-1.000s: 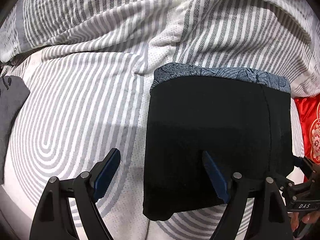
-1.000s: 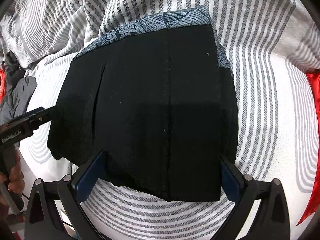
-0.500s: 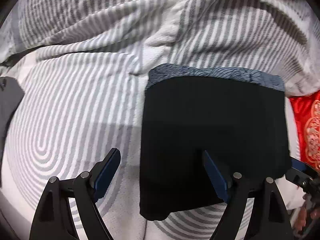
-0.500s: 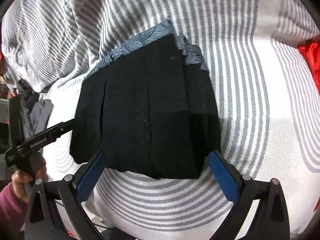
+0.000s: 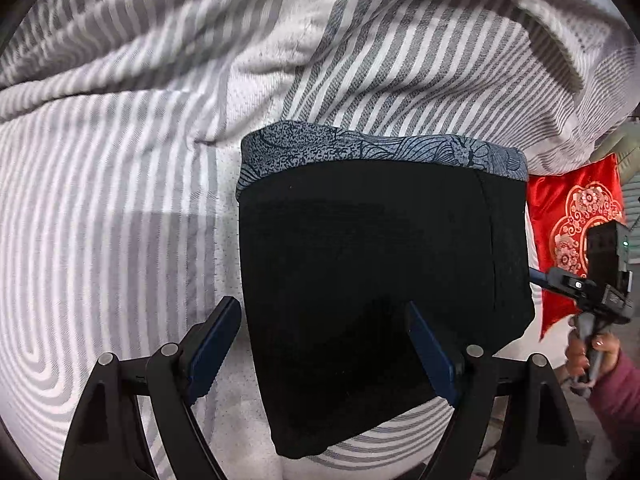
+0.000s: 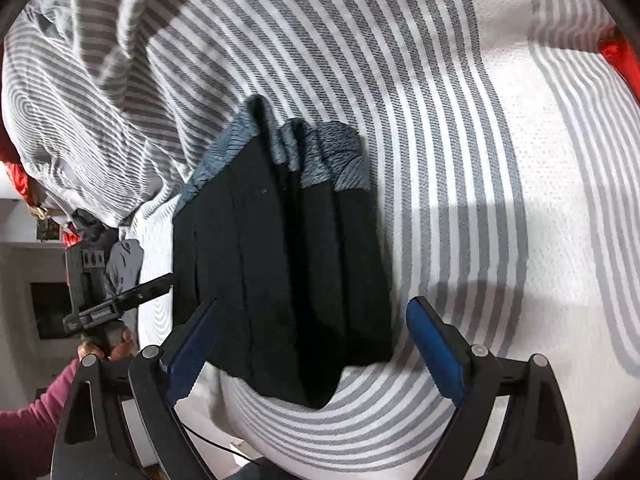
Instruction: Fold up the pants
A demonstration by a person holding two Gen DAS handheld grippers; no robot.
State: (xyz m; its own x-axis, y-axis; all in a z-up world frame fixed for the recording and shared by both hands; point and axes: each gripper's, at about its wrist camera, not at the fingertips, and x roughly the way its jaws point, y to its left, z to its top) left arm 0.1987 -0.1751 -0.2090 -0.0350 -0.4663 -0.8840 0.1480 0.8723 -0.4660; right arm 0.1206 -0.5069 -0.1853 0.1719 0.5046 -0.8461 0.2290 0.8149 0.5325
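A: The pants [image 5: 380,300] are lying folded into a black block on the striped bedspread [image 5: 120,200], with a blue-grey patterned band showing along the far edge.

B: Yeah, and the right camera is showing stacked layers at that end [image 6: 280,248], which the left one is hiding.

A: The left gripper [image 5: 320,344] is hanging wide open over the near edge, holding nothing.

B: The right gripper [image 6: 312,344] is gaping empty too. A red cushion [image 5: 572,216] is peeking in beside the pants.
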